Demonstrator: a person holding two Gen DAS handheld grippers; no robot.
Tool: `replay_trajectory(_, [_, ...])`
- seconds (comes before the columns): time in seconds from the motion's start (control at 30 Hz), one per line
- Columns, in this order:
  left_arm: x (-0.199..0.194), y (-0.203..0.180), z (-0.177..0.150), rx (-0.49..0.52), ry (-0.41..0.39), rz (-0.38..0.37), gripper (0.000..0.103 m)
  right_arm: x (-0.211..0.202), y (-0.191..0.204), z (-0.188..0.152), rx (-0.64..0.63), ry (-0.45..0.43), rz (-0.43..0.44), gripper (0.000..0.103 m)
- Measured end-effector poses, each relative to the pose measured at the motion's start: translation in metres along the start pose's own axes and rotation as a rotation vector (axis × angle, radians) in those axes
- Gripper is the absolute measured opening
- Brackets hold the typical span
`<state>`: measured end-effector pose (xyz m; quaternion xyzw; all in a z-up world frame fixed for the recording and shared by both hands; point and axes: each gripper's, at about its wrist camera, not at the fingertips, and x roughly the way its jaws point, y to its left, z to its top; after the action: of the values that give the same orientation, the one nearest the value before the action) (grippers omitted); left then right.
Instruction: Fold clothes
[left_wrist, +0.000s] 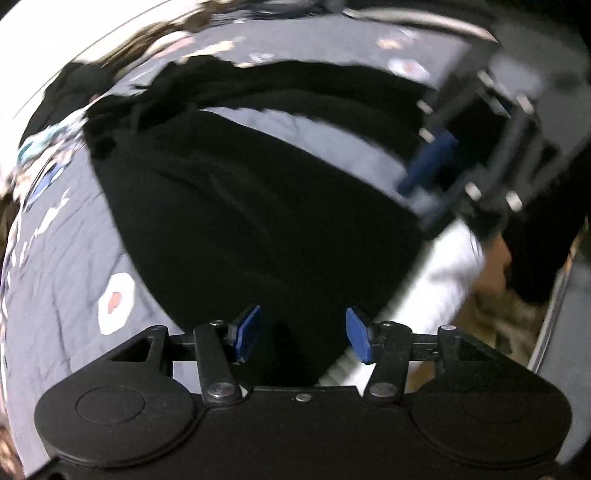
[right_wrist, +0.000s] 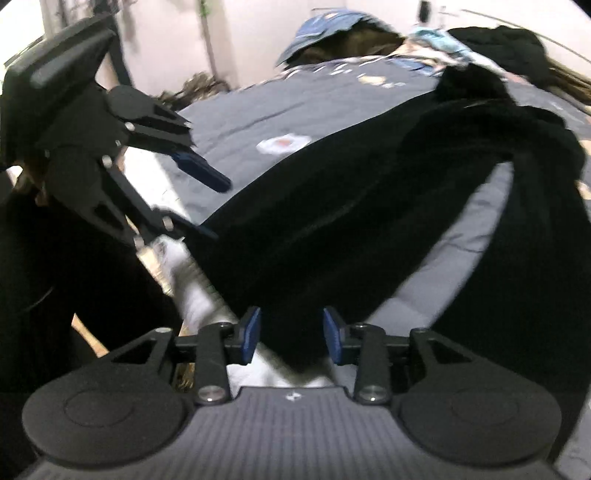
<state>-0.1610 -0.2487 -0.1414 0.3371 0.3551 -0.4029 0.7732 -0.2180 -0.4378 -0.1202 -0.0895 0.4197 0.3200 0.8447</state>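
In the left wrist view, a grey bedspread (left_wrist: 66, 251) with white round prints covers the left side, and a patterned heap lies blurred along its far left edge. A black garment (left_wrist: 258, 229) is spread across the middle of the bedspread, with two long parts that run away from the camera and split, showing a wedge of grey between them. The left gripper (left_wrist: 303, 334) sits at the near end of the garment, its blue pads (left_wrist: 248, 330) spread apart with the black cloth lying between them, not pinched. To the right, the other gripper (left_wrist: 428, 173) shows blurred at the garment's right edge, over the edge of the bed; a white strip and brown floor lie beyond it. In the right wrist view, the left gripper (right_wrist: 207, 199) appears at the left, its fingers parted, one above and one at the garment's (right_wrist: 351, 206) near left edge; whether it touches the cloth I cannot tell. The garment crosses the bedspread (right_wrist: 258, 110) from the near middle to the far right, where it bunches. The right gripper (right_wrist: 291, 334) stands with its pads wide, the garment's near end between them and unclamped. Blue cloth and a dark heap lie at the far edge.
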Motion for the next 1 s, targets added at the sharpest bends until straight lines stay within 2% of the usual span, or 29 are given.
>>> replay_trajectory(0.13, [0.014, -0.012, -0.021, 0.101, 0.050, -0.009, 0.056, 0.008, 0.007, 0.000, -0.029, 0.004, -0.027, 0.040])
replay_trajectory(0.3, [0.016, -0.008, -0.026, 0.145, 0.033, 0.047, 0.055, 0.018, 0.017, -0.001, -0.065, 0.010, -0.060, 0.045])
replay_trajectory(0.33, [0.016, -0.003, -0.027, 0.130, 0.036, 0.055, 0.045, 0.020, 0.019, -0.001, -0.072, 0.011, -0.067, 0.046])
replay_trajectory(0.37, [0.016, 0.003, -0.026, 0.092, 0.040, 0.047, 0.029, 0.022, 0.020, -0.001, -0.079, 0.012, -0.074, 0.047])
replay_trajectory(0.47, [0.012, 0.023, -0.023, -0.033, 0.037, 0.020, 0.009, 0.028, 0.026, -0.002, -0.101, 0.016, -0.094, 0.048])
replay_trajectory(0.6, [-0.005, 0.052, -0.018, -0.240, -0.014, -0.029, 0.006, 0.036, 0.034, -0.002, -0.130, 0.020, -0.121, 0.048])
replay_trajectory(0.67, [-0.014, 0.059, -0.016, -0.283, -0.018, -0.049, 0.006, 0.040, 0.037, -0.002, -0.144, 0.022, -0.134, 0.042])
replay_trajectory(0.73, [-0.023, 0.060, -0.015, -0.281, -0.019, -0.054, 0.006, 0.035, 0.033, 0.002, -0.092, -0.004, -0.106, 0.009])
replay_trajectory(0.77, [-0.027, 0.060, -0.016, -0.287, -0.021, -0.064, 0.006, 0.031, 0.030, 0.005, -0.054, -0.020, -0.102, 0.002])
replay_trajectory(0.9, [-0.046, 0.066, -0.014, -0.312, -0.045, -0.077, 0.005, 0.014, 0.030, 0.013, -0.002, -0.061, -0.089, 0.001])
replay_trajectory(1.0, [-0.072, 0.072, -0.013, -0.326, -0.081, -0.083, 0.005, -0.008, 0.036, 0.021, 0.032, -0.092, -0.016, 0.001])
